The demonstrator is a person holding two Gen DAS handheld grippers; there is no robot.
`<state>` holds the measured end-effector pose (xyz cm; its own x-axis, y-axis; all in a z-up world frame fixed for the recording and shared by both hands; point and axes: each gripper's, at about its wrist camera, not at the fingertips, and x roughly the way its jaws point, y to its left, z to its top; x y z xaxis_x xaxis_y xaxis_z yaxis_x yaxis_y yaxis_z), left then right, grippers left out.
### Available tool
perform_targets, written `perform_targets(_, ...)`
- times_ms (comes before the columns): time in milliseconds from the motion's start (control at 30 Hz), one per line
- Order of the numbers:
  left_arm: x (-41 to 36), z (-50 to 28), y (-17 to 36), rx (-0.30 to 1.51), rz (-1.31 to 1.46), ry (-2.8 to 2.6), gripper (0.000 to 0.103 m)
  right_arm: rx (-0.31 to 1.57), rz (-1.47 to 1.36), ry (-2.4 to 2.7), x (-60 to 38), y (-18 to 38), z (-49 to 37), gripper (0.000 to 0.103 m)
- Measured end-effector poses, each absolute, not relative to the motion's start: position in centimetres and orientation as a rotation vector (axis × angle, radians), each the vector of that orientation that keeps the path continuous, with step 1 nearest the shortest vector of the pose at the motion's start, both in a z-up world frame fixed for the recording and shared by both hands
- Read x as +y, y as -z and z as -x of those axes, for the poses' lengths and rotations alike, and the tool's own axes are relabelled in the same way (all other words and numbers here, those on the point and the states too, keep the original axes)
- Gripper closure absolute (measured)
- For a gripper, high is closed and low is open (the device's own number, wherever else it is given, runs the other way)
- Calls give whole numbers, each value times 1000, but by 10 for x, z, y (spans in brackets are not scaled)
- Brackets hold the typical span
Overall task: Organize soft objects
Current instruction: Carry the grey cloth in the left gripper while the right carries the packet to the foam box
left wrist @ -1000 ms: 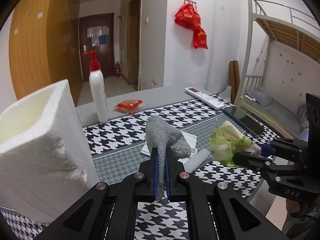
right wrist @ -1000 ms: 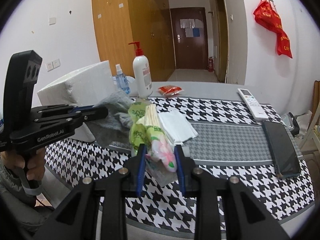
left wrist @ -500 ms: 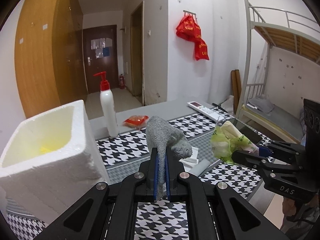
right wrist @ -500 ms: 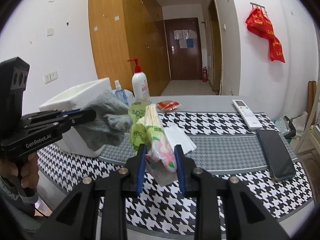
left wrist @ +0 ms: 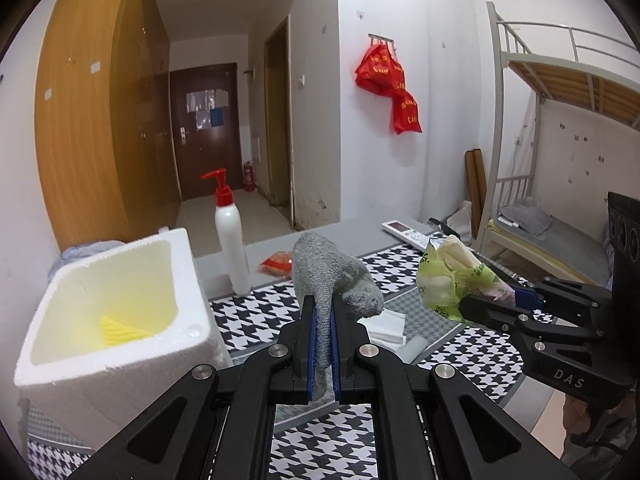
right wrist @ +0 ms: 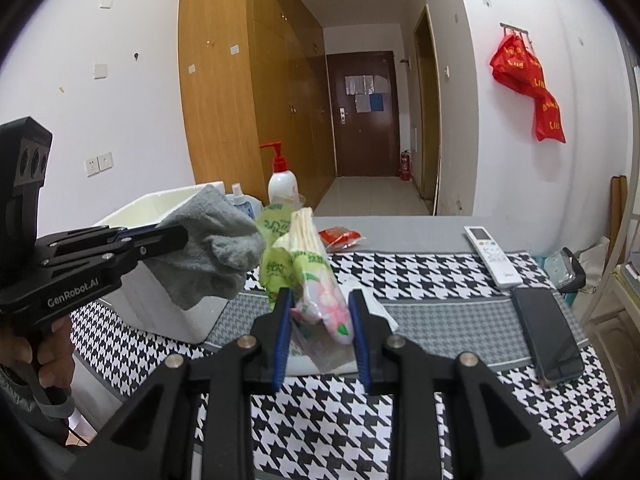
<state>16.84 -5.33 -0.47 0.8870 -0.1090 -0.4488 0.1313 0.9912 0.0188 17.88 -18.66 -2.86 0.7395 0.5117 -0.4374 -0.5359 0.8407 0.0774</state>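
Note:
My left gripper (left wrist: 324,312) is shut on a grey knitted cloth (left wrist: 330,276), which droops over its tips above the table. In the right wrist view the same grey cloth (right wrist: 208,256) hangs from the left gripper (right wrist: 176,238) beside the white foam box (right wrist: 160,208). My right gripper (right wrist: 320,304) is shut on a green and pink tissue pack (right wrist: 308,276), lifted off the table. The left wrist view shows that tissue pack (left wrist: 448,276) in the right gripper (left wrist: 476,304) at right. The foam box (left wrist: 100,376) stands open at left with a yellow piece (left wrist: 120,330) inside.
A houndstooth mat (right wrist: 420,272) covers the table. White folded tissues (left wrist: 386,326), a pump bottle (left wrist: 232,248), a red snack packet (left wrist: 278,262), a remote (right wrist: 494,256) and a phone (right wrist: 546,336) lie on it. A bunk bed (left wrist: 560,128) stands at right.
Both grippers have risen with their loads. The foam box's open inside with the yellow piece has come into the left wrist view.

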Motion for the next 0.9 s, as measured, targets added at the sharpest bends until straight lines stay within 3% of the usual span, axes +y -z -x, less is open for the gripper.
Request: perform_targets(900,-13,-140,-43,306,-45,71,97,376,43,-629,-159,-9,-176,71)
